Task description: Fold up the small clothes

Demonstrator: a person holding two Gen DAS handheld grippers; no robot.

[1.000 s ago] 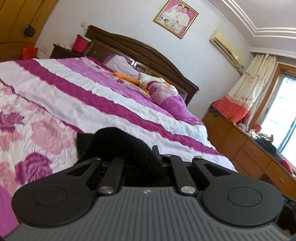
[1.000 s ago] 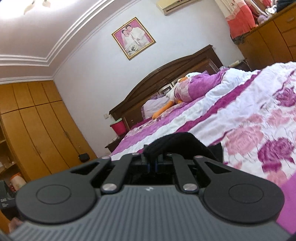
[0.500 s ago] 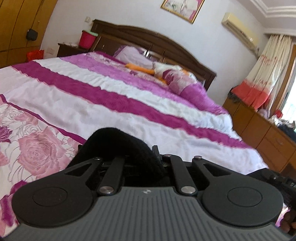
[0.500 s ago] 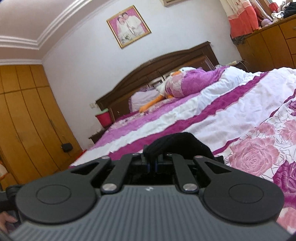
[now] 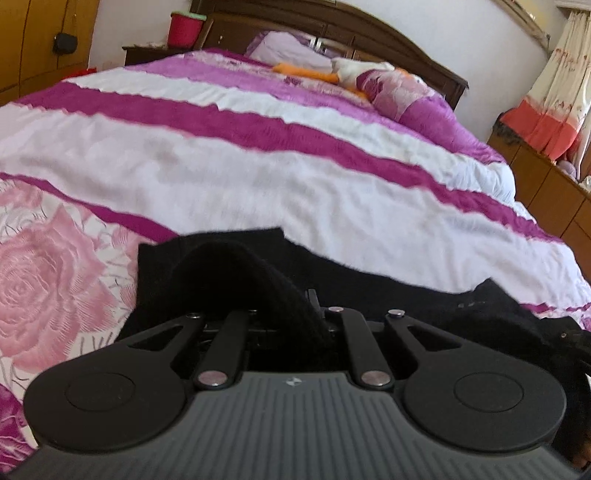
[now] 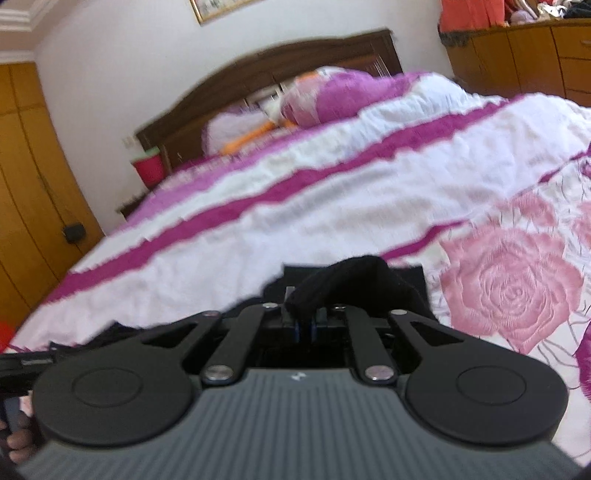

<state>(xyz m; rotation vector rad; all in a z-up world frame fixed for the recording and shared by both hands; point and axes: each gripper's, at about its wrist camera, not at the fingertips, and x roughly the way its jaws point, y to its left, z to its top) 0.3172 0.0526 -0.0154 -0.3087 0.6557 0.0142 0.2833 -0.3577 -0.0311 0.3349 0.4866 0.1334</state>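
Both tongs, left and right, clamped on black garment, spread across bed. Fold apparently only starting; folding, smoothing, release still left.

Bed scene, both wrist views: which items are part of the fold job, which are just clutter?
In the job:
- black garment, lying on the bedspread
- left gripper, shut on the garment
- right gripper, shut on the garment

Just lying about:
- plush toy
- pillow
- red bucket
- dresser
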